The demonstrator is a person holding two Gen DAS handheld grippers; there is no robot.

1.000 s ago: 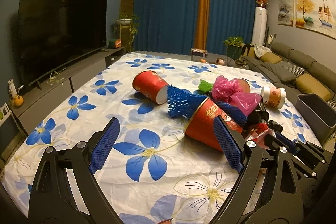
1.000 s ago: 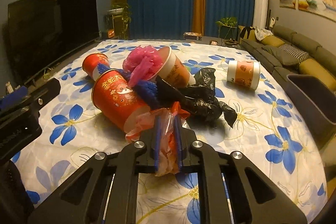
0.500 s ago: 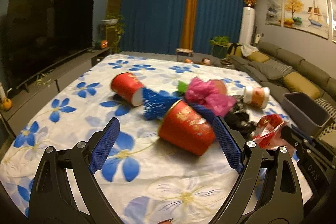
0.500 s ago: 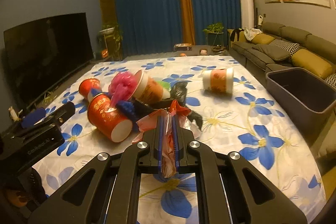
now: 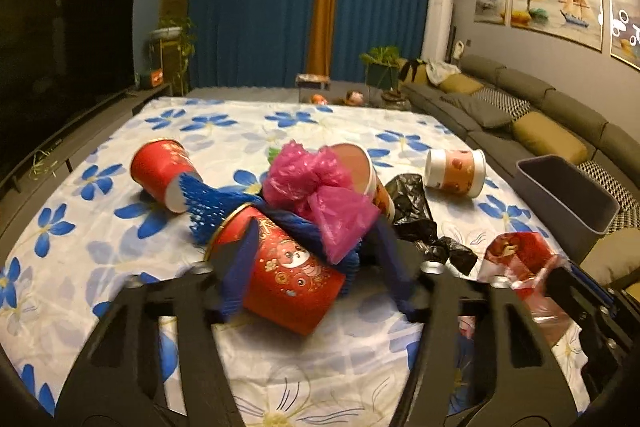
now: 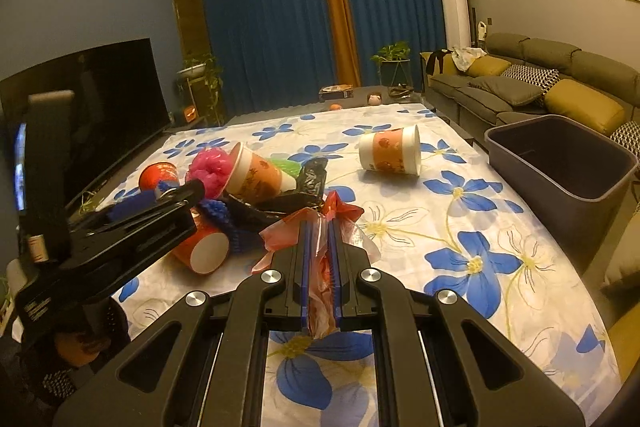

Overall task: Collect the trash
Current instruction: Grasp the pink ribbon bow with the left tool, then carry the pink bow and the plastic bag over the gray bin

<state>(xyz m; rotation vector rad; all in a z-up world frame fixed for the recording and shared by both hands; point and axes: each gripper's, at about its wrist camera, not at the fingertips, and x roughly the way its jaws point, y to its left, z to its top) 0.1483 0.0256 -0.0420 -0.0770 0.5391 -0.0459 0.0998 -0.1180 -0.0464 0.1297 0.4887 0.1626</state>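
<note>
The grey bin (image 6: 560,155) stands at the right edge of the surface (image 6: 460,227), beside the sofa (image 6: 532,83); what shows of its inside is bare.

The trash lies in a heap on the flowered cloth. A red cup (image 5: 280,267) lies on its side, mouth toward the camera, with a cartoon print and a gold rim. Blue foam netting (image 5: 212,203) pokes out behind it, and a crumpled pink bag (image 5: 320,199) rests on top. A second red cup (image 5: 160,171) lies on its side to the left, touching the netting. An orange-and-white cup (image 6: 256,179) lies tipped behind the pink bag, with something green just beyond it. A black bag (image 5: 416,219) is strewn to the right of the heap. Another orange-and-white cup (image 6: 390,153) lies apart on its side, near the bin.

The left tool (image 5: 316,267) is closing, with the printed red cup between its blurred blue pads; whether they press on it yet cannot be told.

The right tool (image 6: 318,247) is pressed together, pinching a crinkled red-and-clear plastic bag (image 6: 344,215) above the cloth.
</note>
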